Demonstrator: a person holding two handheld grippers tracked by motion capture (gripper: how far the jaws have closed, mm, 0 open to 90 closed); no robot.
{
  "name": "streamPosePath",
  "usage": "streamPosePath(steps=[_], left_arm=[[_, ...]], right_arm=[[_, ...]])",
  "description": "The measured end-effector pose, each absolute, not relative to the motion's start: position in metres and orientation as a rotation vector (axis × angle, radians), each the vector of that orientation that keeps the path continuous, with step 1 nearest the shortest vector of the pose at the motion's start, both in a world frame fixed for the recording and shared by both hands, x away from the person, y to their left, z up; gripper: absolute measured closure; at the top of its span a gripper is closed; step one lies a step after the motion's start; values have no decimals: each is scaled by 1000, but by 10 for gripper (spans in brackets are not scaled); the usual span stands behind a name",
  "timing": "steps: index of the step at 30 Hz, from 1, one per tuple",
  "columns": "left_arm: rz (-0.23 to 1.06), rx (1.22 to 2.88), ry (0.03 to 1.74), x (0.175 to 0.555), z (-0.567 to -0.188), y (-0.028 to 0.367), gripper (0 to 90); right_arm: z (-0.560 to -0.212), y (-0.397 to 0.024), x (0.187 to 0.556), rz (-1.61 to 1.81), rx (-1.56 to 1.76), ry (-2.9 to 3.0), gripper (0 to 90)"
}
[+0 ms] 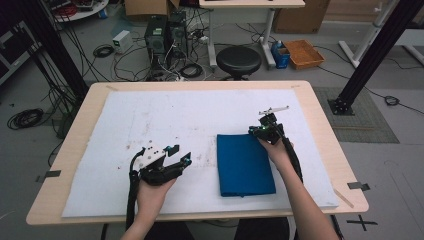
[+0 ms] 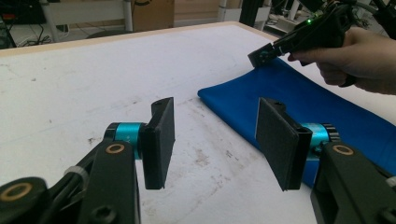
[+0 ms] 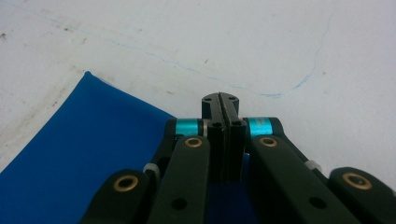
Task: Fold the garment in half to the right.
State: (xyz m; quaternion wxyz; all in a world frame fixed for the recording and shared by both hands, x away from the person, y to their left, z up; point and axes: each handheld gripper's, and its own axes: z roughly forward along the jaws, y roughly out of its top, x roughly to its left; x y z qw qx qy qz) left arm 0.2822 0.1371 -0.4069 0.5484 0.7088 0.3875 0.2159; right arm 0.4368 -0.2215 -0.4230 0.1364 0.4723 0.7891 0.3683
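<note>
Right gripper sits clenched at the far right corner of the folded blue cloth, apparently pinching it; left gripper waits released beside the cloth's left edge, likely next to grasp.

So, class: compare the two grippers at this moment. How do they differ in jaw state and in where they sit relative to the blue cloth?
1. The left gripper has its jaws wide apart; the right gripper has its jaws pressed together.
2. The left gripper sits over bare white mat, beside the folded blue cloth; the right gripper is at the cloth's far right corner.
3. Whether the right gripper pinches cloth is unclear; the left holds nothing.

Both have black jaws with teal joints, each held in one hand.
</note>
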Motion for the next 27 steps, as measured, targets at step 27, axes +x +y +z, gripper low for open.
streamPosePath(steps=[27], left_arm=[[584, 1665, 758, 291, -403, 171, 391]], right_arm=[[-377, -263, 376, 1321, 1166, 2158, 590]])
